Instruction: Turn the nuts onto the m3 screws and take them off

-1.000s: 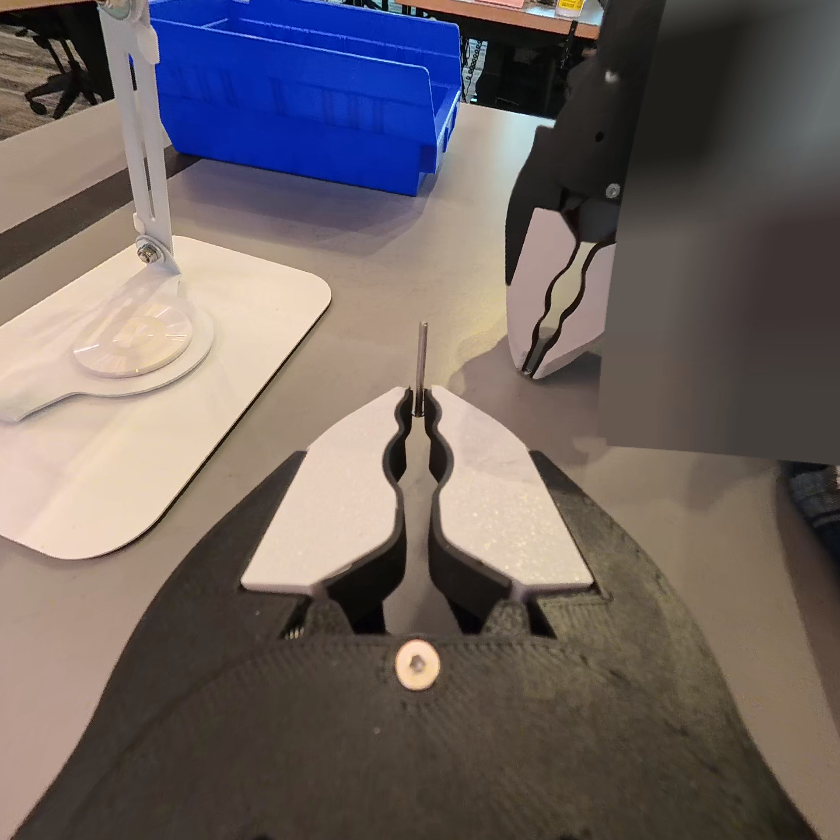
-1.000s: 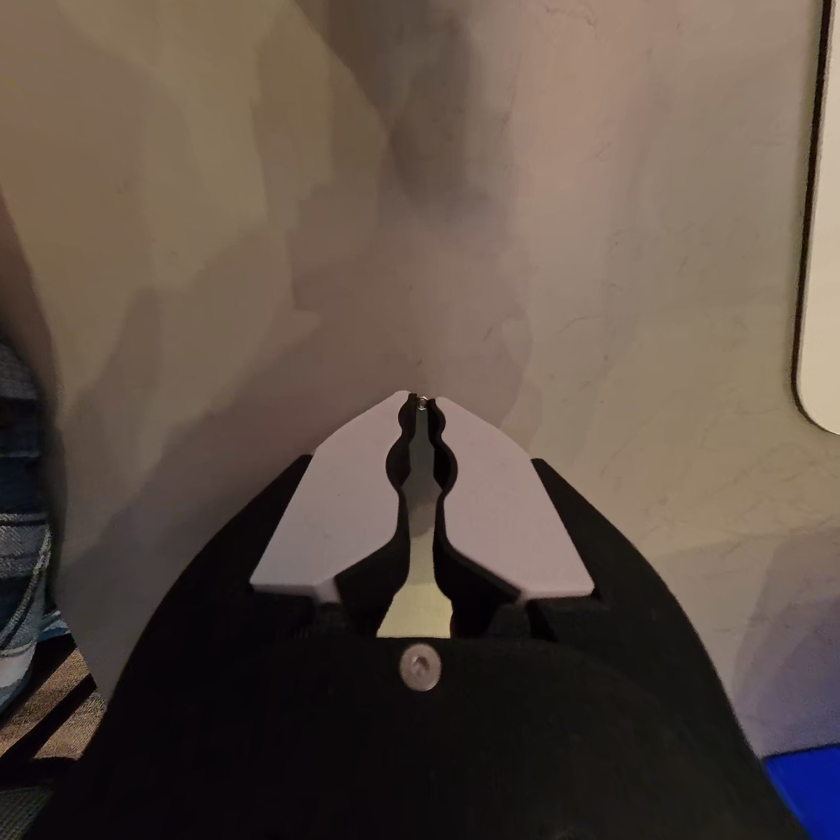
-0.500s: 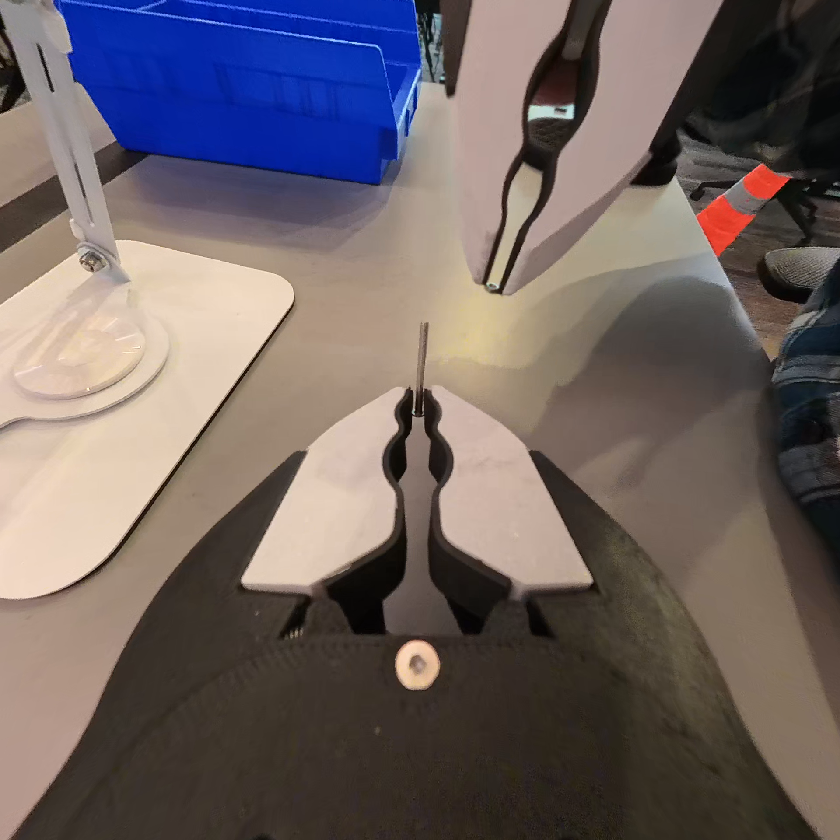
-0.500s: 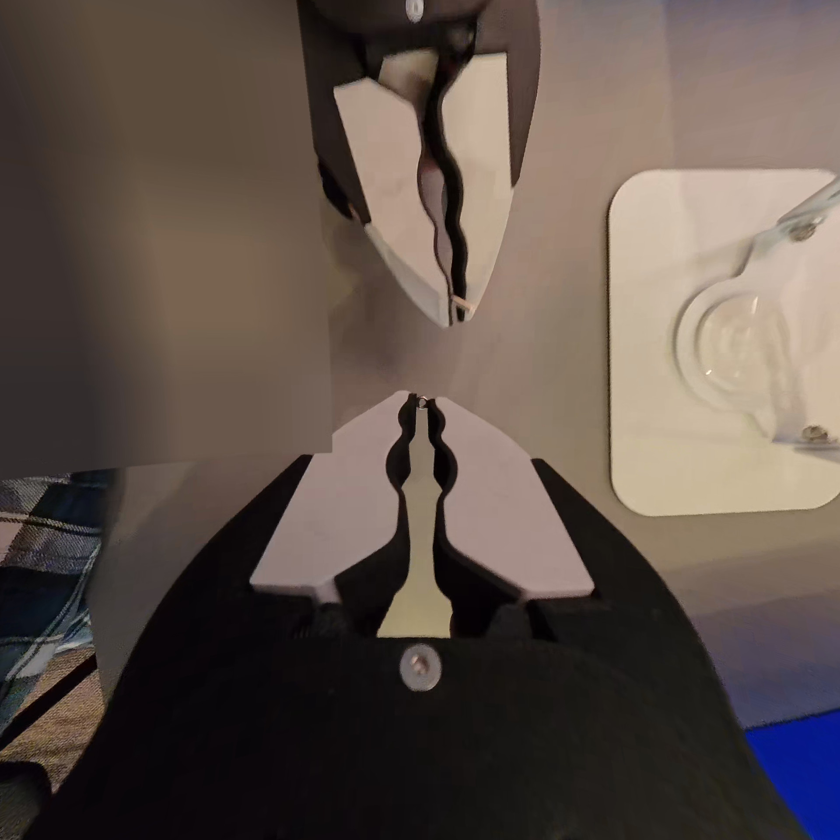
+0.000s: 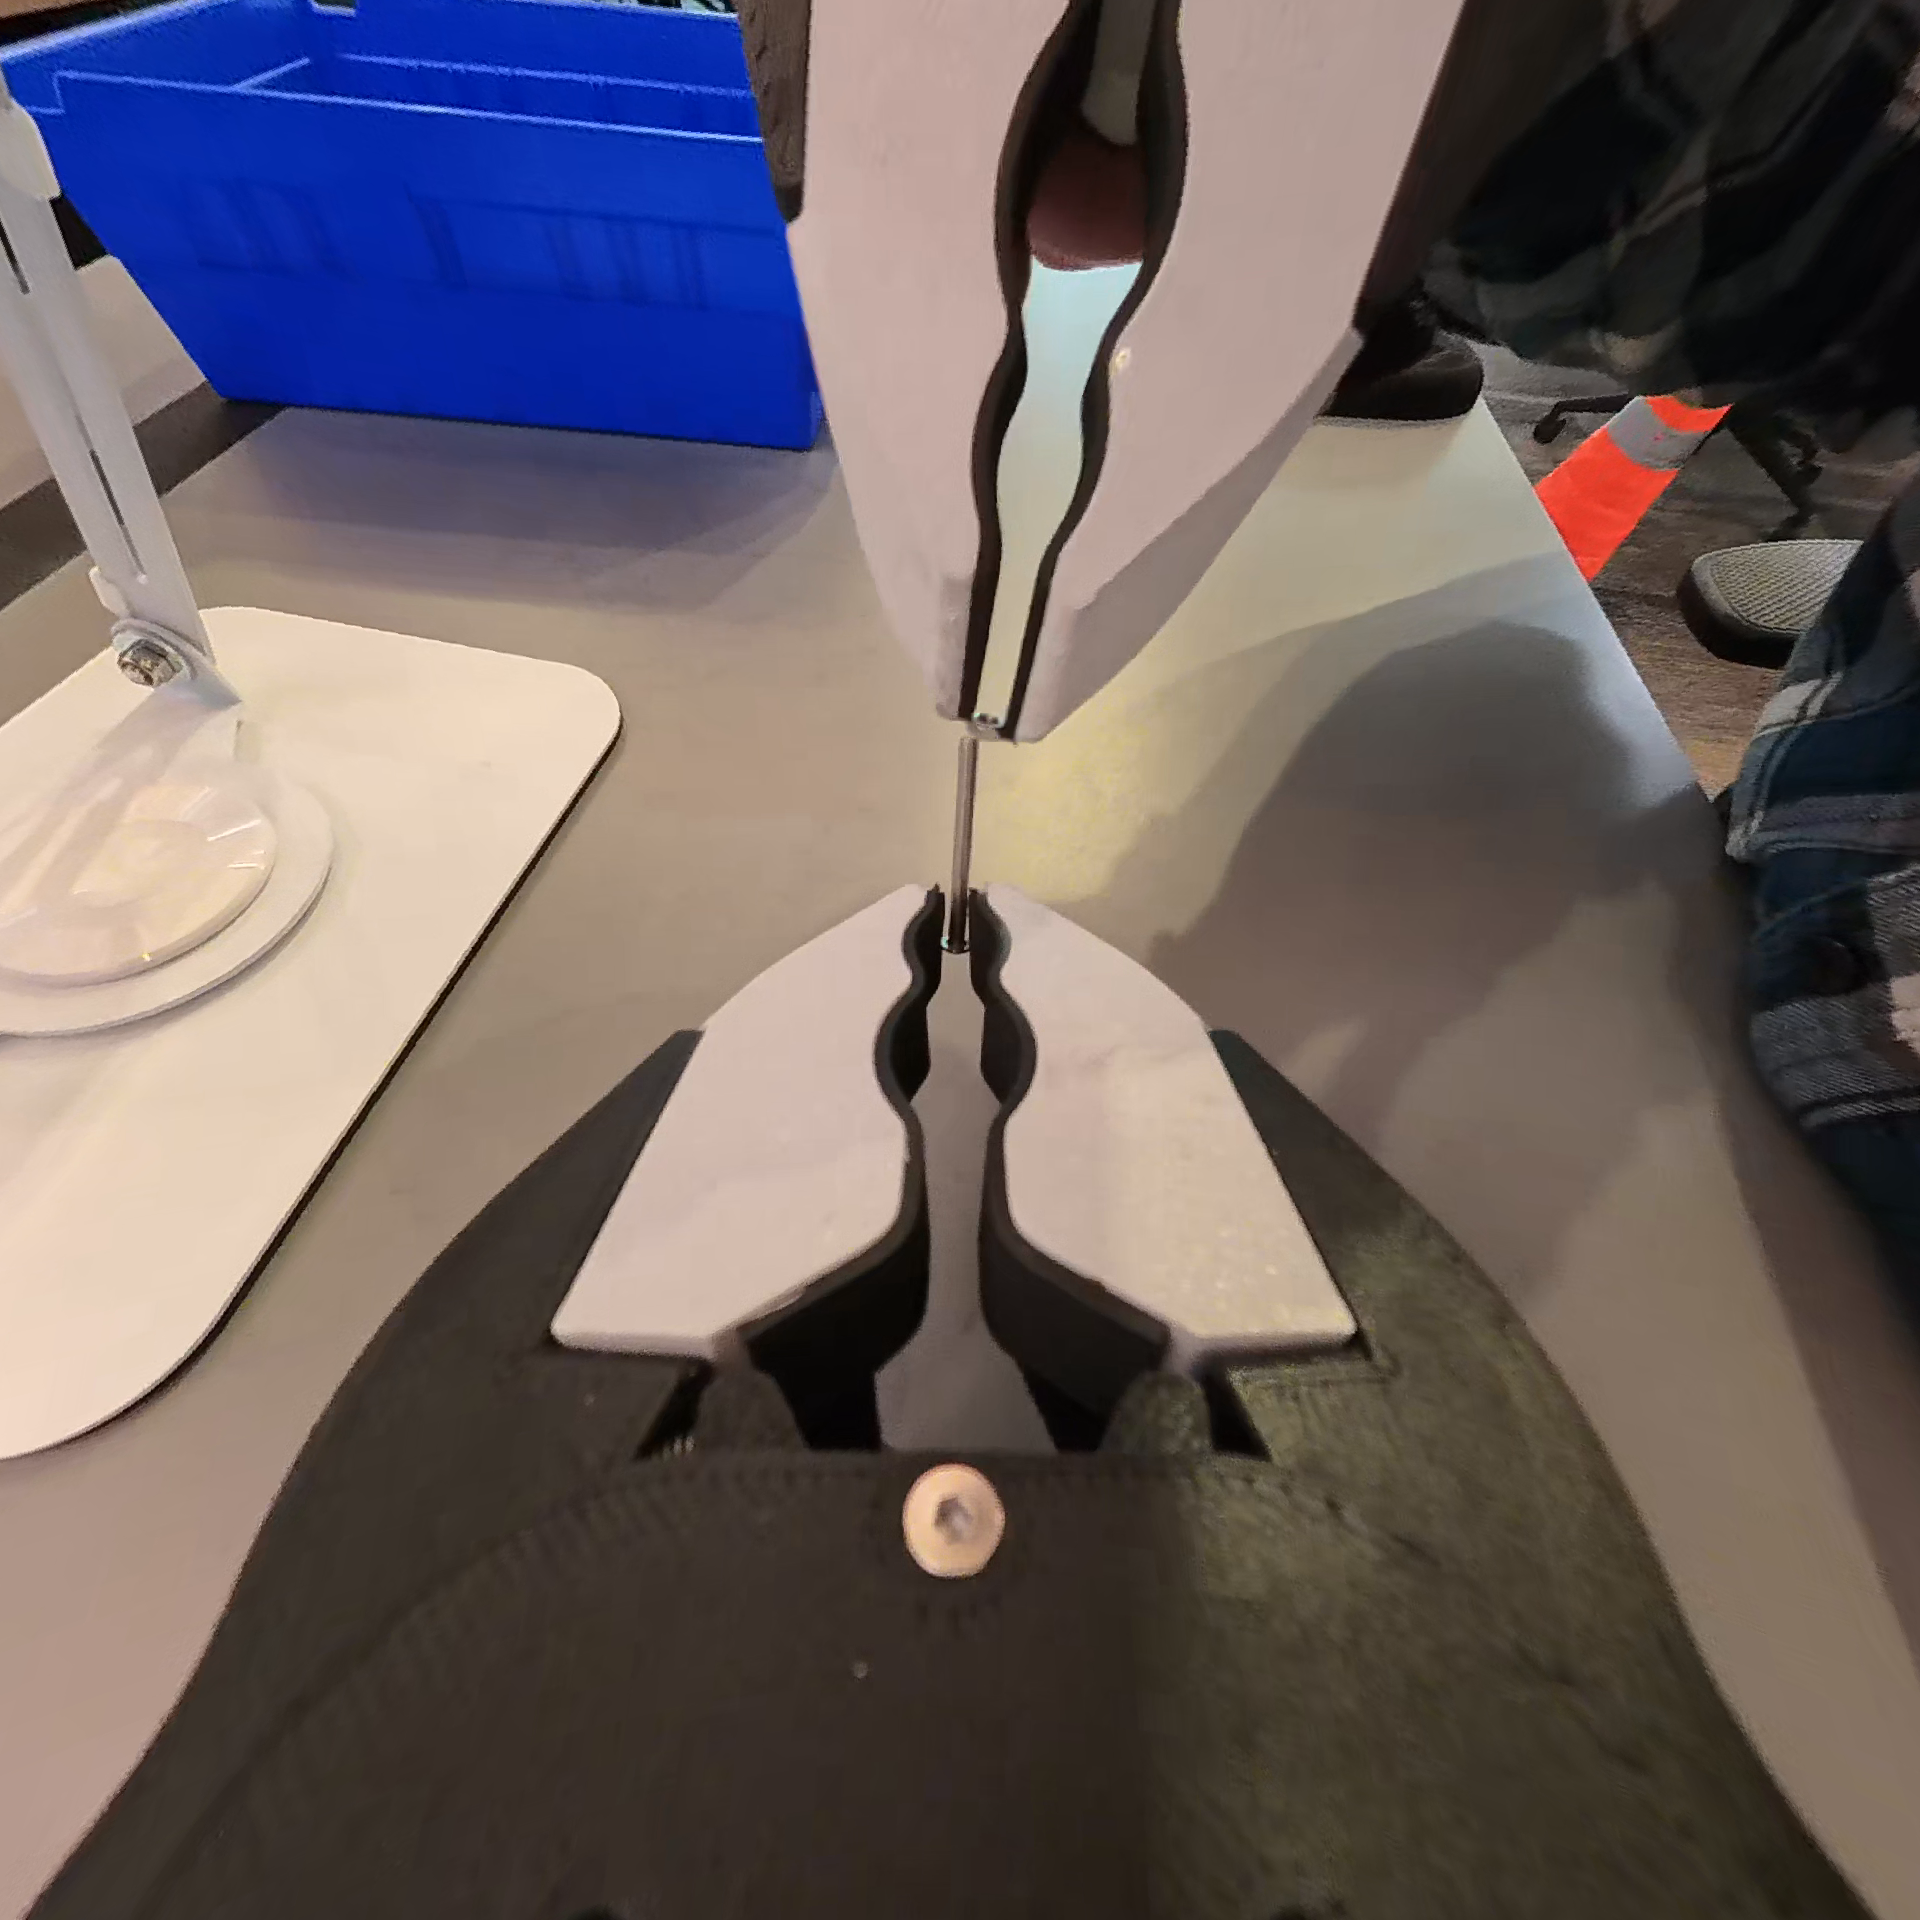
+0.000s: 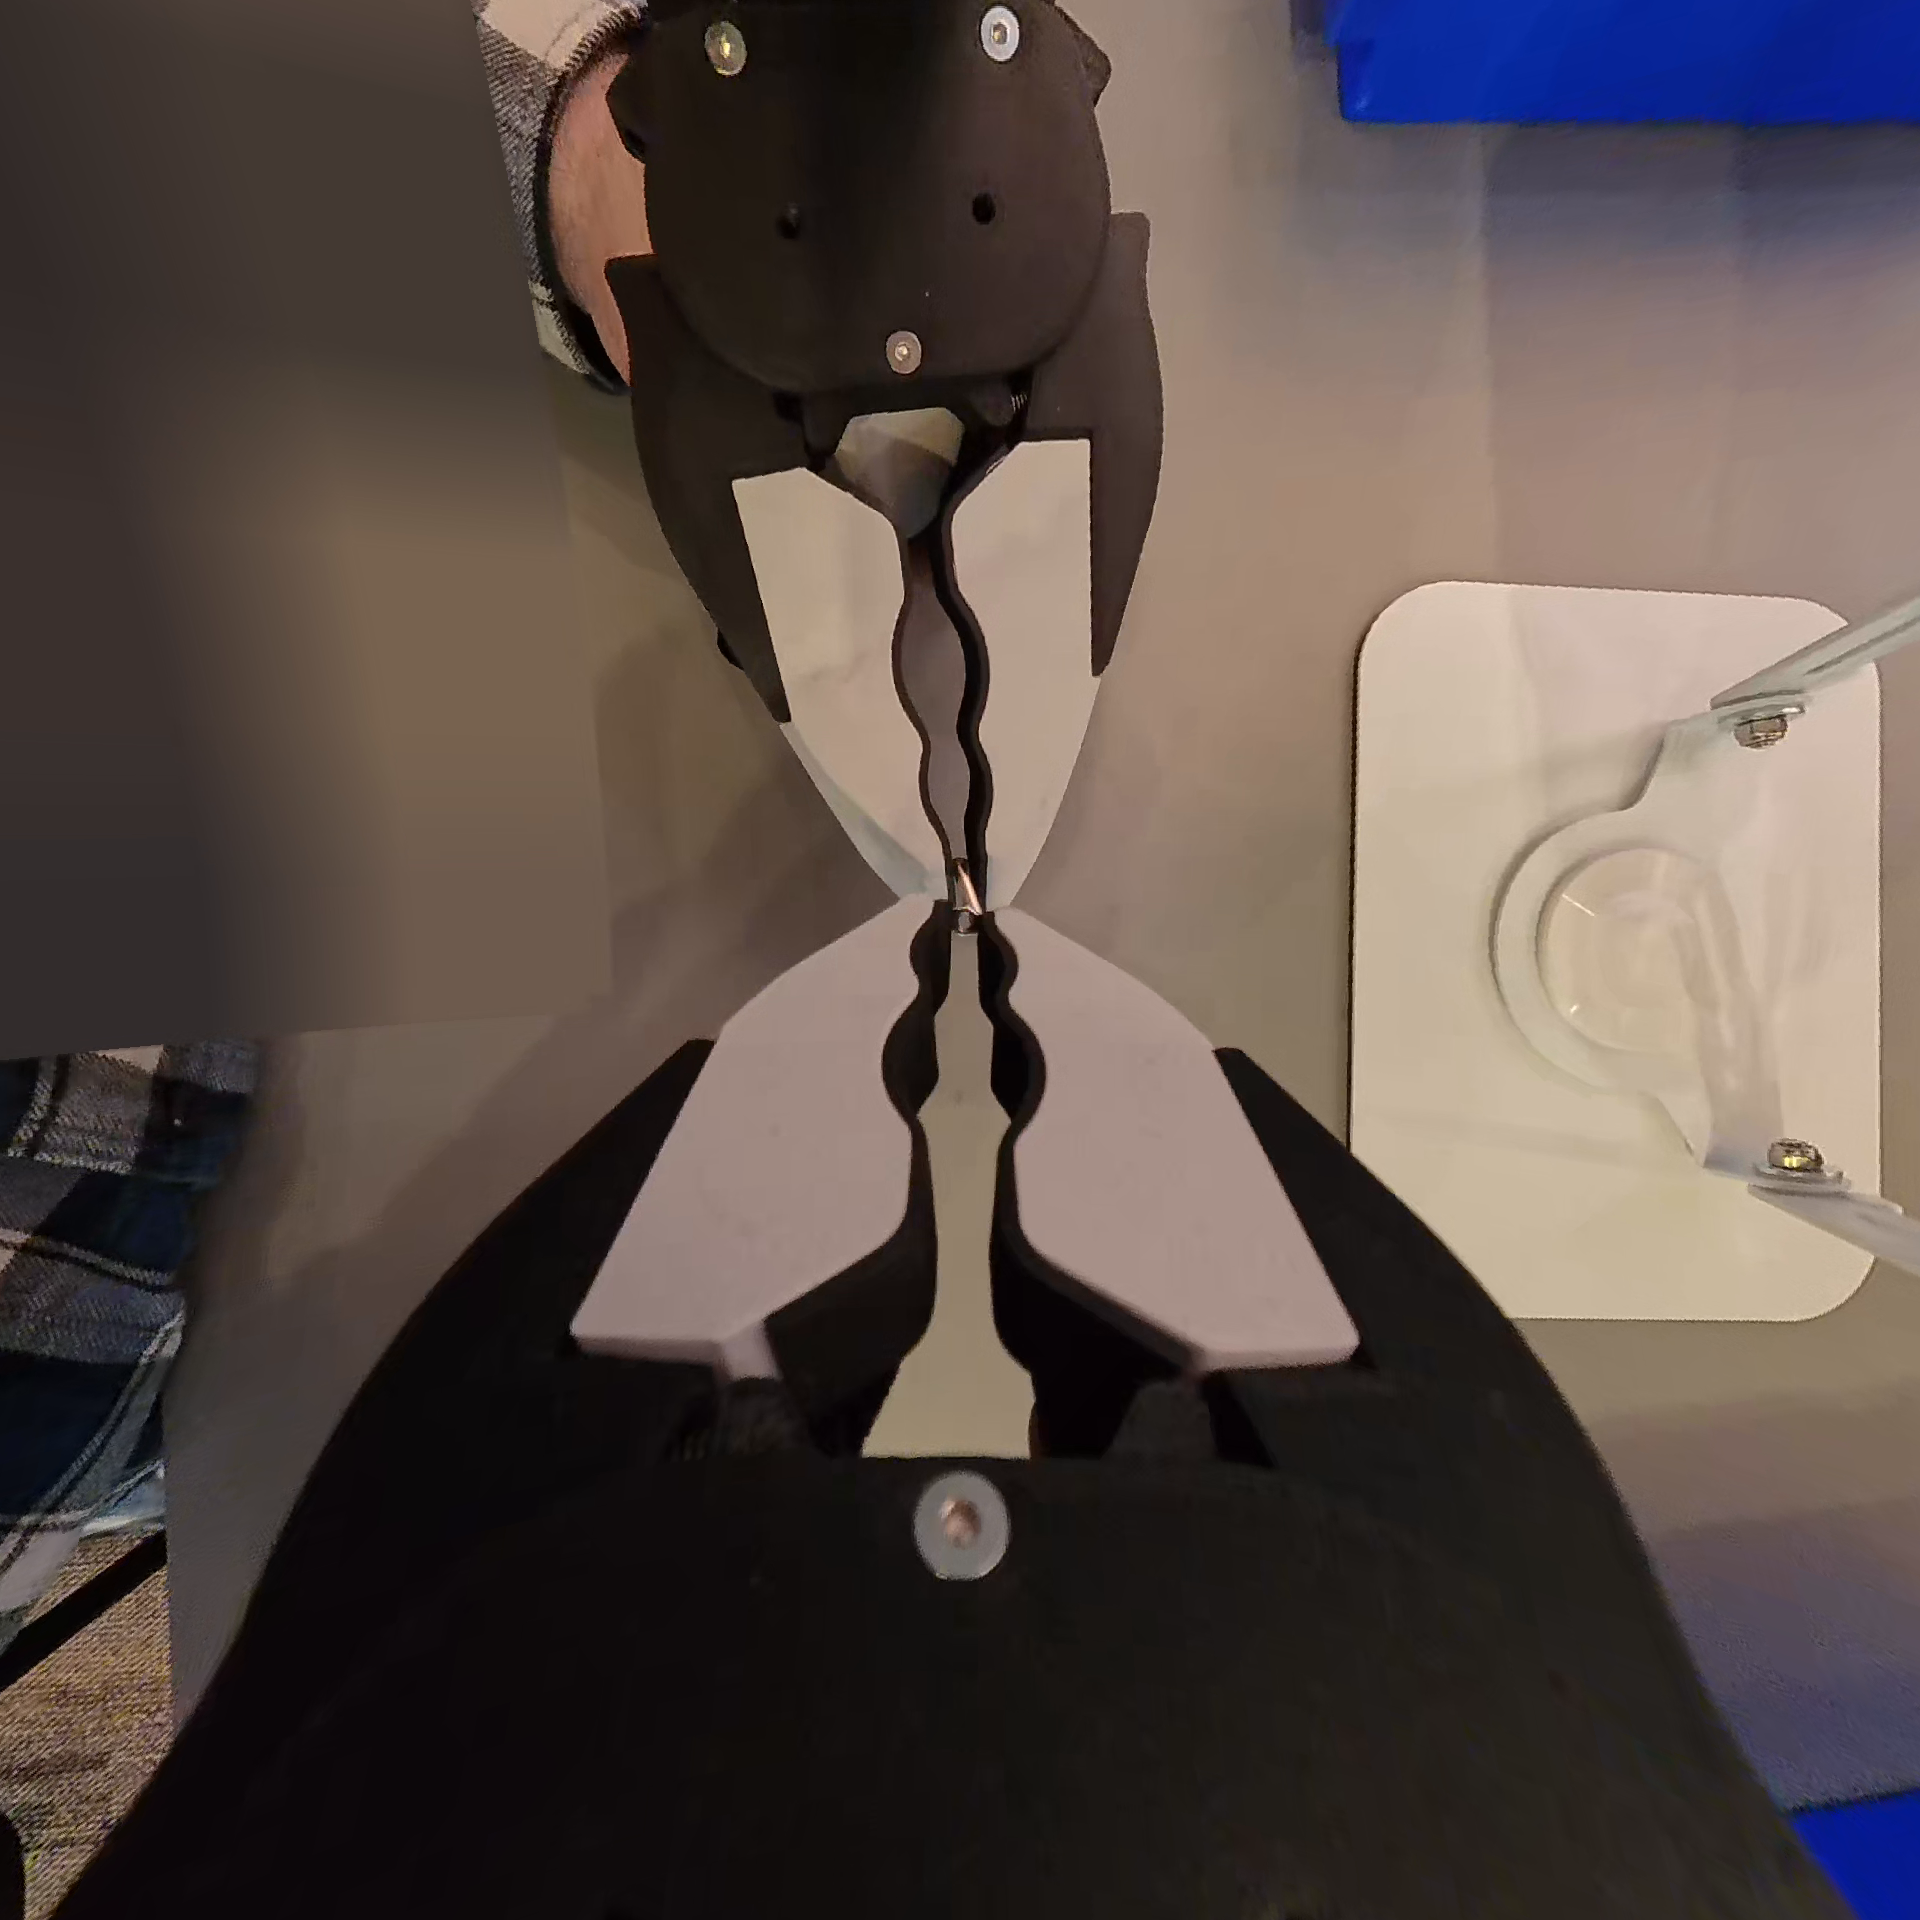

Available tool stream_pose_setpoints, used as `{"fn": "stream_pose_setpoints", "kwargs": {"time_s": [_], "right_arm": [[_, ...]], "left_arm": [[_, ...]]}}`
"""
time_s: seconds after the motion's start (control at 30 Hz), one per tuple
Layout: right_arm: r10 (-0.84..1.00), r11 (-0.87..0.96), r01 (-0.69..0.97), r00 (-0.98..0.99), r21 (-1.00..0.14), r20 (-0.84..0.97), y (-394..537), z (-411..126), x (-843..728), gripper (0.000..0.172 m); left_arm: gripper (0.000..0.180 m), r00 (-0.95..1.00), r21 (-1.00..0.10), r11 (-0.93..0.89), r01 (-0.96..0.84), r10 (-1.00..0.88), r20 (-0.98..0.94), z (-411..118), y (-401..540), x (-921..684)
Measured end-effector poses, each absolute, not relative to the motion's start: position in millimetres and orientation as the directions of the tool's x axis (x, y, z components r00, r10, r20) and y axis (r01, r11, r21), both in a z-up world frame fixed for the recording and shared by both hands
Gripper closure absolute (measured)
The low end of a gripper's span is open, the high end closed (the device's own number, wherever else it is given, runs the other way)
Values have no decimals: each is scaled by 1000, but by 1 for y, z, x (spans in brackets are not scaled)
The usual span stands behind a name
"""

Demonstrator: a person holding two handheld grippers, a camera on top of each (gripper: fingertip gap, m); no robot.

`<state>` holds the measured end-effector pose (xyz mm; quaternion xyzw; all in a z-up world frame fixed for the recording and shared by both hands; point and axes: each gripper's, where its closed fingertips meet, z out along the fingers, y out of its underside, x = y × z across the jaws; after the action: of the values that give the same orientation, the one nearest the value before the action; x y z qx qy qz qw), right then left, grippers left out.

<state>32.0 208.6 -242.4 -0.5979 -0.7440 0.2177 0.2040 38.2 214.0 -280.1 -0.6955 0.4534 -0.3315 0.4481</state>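
Note:
My left gripper (image 5: 956, 916) is shut on the lower end of a thin metal rod (image 5: 963, 821) and holds it upright above the grey table (image 5: 727, 665). My right gripper (image 5: 990, 717) comes down from above, shut on a small metal nut (image 5: 987, 717) at its very tips, right at the rod's top end. In the right wrist view my right gripper (image 6: 966, 920) pinches the nut (image 6: 967, 923). The rod (image 6: 962, 885) shows end-on just beyond it, held in the left gripper (image 6: 961, 868). Whether nut and rod touch, I cannot tell.
A blue bin (image 5: 436, 260) stands at the back left. A white stand base (image 5: 343, 883) with a clear disc (image 5: 135, 873) and a slanted arm lies on the left. The table's right edge (image 5: 1621, 634) is near, with a plaid sleeve (image 5: 1849, 935) and an orange cone (image 5: 1631, 457) beyond it. Left and right tips are no more than a few centimetres apart.
My right gripper has swung in from the right side and come down with the nut to the top of the rod. My left gripper has kept the rod upright, its grasp unchanged.

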Motion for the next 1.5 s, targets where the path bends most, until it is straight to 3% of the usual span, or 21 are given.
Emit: {"fn": "stream_pose_setpoints", "kwargs": {"time_s": [0.93, 1.5], "right_arm": [[962, 231, 748, -272, -622, 30, 206, -237, 32, 166], [985, 156, 740, -168, -654, 44, 213, -234, 31, 166]], "left_arm": [[177, 386, -936, -111, -334, -922, -29, -272, 214, 39], [177, 467, -934, -72, -349, -878, -107, -267, 222, 35]]}}
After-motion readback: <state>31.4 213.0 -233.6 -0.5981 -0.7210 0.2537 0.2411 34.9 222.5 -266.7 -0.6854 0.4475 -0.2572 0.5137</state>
